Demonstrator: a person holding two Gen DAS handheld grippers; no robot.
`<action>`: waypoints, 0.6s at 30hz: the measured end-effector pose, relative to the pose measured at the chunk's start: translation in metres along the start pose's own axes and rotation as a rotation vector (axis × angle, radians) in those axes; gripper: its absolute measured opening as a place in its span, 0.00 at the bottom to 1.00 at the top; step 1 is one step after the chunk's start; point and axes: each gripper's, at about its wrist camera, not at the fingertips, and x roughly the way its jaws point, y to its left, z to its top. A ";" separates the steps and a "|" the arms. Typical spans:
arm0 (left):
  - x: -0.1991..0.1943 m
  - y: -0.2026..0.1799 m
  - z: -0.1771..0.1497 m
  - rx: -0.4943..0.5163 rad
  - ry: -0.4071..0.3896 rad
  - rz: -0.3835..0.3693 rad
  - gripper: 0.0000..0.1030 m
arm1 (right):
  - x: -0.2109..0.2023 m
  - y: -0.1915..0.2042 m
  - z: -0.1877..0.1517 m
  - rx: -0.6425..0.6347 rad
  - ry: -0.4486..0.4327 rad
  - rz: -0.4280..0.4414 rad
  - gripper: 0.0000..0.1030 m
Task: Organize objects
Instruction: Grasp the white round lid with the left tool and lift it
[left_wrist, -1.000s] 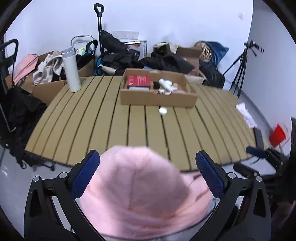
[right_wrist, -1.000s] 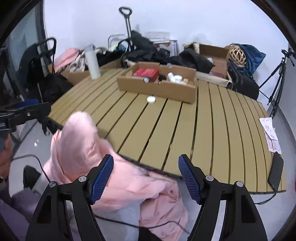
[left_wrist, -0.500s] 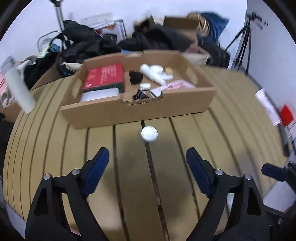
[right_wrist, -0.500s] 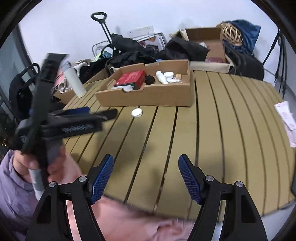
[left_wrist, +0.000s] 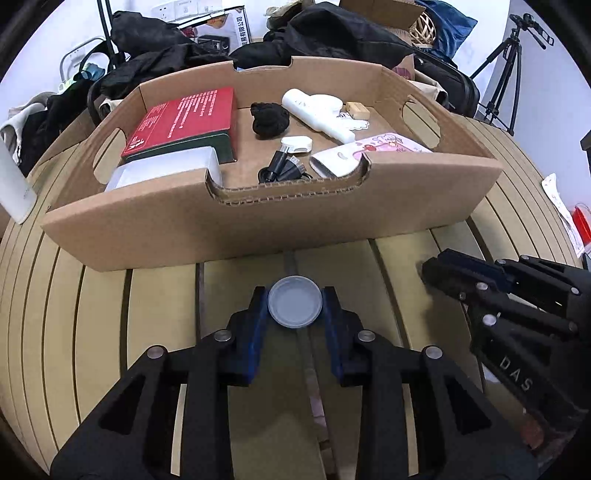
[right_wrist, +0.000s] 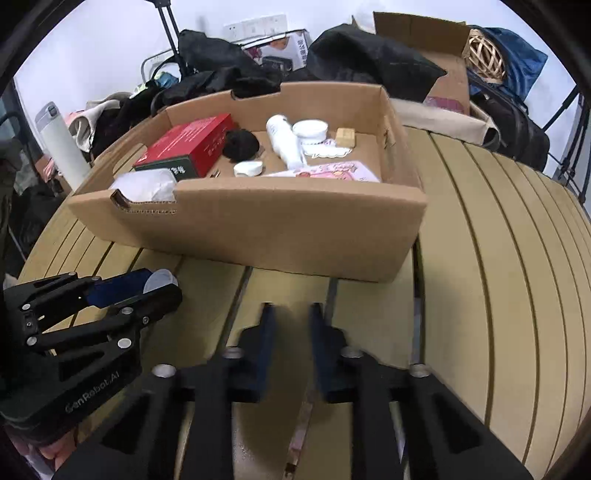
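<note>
Closing on a round white lid (left_wrist: 294, 306) just before the cardboard box (left_wrist: 258, 225), the left gripper (left_wrist: 294, 308) touches it; the right view half-hides that disc. Empty right gripper (right_wrist: 290, 325) nearly shut, beside it over slatted table (right_wrist: 498, 258).

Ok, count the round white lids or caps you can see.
3: a flat round white lid between the left gripper fingers on the slatted table, a round white jar lid and a small white cap inside the cardboard tray. Others may be hidden.

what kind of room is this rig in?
Likely a makeshift recording room or storage corner, not a lived-in home: slatted folding table, camera tripod, dark bags and open cartons heaped against a bare white wall.
</note>
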 end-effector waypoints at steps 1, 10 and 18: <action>-0.005 0.000 -0.001 -0.004 -0.003 0.006 0.24 | -0.002 0.000 -0.001 0.002 0.001 -0.001 0.12; -0.176 0.012 -0.073 -0.091 -0.166 -0.035 0.25 | -0.129 0.013 -0.052 -0.037 -0.103 0.011 0.08; -0.263 0.000 -0.160 -0.076 -0.201 -0.049 0.25 | -0.233 0.040 -0.158 -0.024 -0.126 0.033 0.08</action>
